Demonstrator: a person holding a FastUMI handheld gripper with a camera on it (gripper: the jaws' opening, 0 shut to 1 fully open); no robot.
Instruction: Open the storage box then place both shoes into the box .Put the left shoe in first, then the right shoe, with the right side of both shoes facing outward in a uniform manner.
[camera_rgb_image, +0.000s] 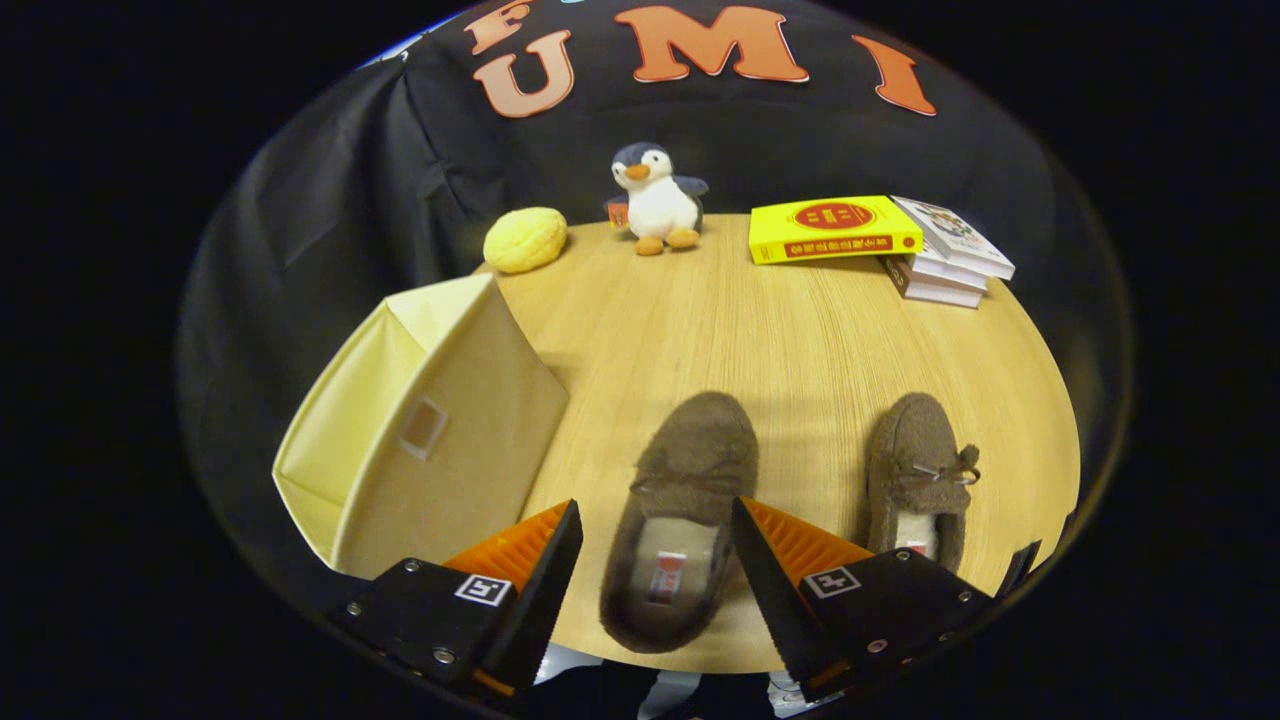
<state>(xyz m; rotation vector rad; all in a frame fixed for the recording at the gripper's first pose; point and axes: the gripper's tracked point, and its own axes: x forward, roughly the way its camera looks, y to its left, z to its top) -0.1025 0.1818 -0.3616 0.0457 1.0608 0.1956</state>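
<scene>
Left shoe (680, 520) lies on the tabletop (800, 330) between the spread fingers of the hand-held gripper (655, 535), heel near them, toe pointing away toward the penguin toy (655, 200); long axis runs roughly along the fingers. Right shoe (920, 480) sits beside it, roughly parallel, apart. Storage box (440, 430) stands left of the fingers, looks not yet opened. Gripper is wide, holding nothing. Risks, as I judge: grabbing a shoe before opening the box breaks the order; soft fuzzy upper may squash or slip, twisting which side faces out.
</scene>
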